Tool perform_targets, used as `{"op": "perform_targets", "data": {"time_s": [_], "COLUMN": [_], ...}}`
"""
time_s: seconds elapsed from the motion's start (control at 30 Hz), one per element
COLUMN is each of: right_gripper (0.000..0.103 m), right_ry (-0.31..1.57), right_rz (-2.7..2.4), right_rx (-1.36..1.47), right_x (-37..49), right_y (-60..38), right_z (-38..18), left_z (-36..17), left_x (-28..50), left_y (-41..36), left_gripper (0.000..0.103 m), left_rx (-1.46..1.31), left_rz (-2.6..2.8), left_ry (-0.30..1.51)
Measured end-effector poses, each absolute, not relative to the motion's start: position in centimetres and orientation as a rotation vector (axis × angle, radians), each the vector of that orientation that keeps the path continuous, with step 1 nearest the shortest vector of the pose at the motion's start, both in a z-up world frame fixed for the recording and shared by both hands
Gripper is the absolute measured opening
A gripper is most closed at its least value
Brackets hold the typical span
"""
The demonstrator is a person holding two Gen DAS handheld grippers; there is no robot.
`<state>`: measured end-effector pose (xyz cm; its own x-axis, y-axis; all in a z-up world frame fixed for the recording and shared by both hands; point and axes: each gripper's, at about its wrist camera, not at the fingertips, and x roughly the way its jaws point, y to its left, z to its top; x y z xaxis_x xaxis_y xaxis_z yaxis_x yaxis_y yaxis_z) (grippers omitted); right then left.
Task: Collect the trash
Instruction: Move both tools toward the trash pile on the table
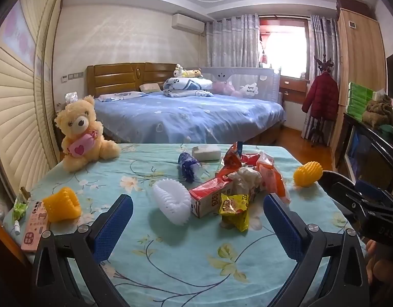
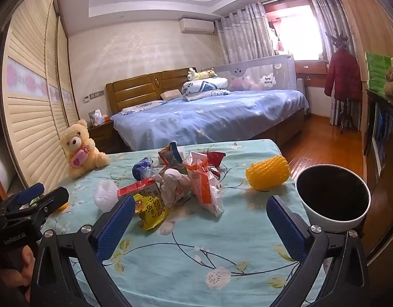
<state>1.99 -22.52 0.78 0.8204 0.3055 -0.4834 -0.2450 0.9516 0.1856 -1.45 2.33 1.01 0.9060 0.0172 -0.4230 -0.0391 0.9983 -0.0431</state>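
Wrappers (image 1: 237, 179) litter our table's (image 1: 171, 255) middle; our left gripper (image 1: 197, 226) and right gripper (image 2: 200, 226) hang released, empty, a white bin (image 2: 332, 197) at its right edge.

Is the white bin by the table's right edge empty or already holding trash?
Looks empty: the white bin shows only a dark interior in the right wrist view, no wrappers visible.

wrappers (image 2: 181, 184) mid-table (image 2: 222, 243); bin (image 2: 333, 197) right; teddy (image 2: 80, 148) far left

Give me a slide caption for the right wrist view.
Open right claw faces wrapper pile on floral table; bin alongside.
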Motion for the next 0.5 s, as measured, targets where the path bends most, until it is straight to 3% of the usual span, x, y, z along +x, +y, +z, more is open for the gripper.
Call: {"op": "perform_targets", "data": {"time_s": [0.5], "right_gripper": [0.103], "right_ry": [0.536], "right_rz": [0.295], "right_rx": [0.118], "right_x": [2.06], "right_y": [-22.65], "right_z": [0.82], "left_z": [0.89], "left_x": [-1.6], "left_y": [1.9], "left_gripper": [0.102], "left_rx": [-0.038], "left_rz": [0.029], "left_ry": [0.432]}}
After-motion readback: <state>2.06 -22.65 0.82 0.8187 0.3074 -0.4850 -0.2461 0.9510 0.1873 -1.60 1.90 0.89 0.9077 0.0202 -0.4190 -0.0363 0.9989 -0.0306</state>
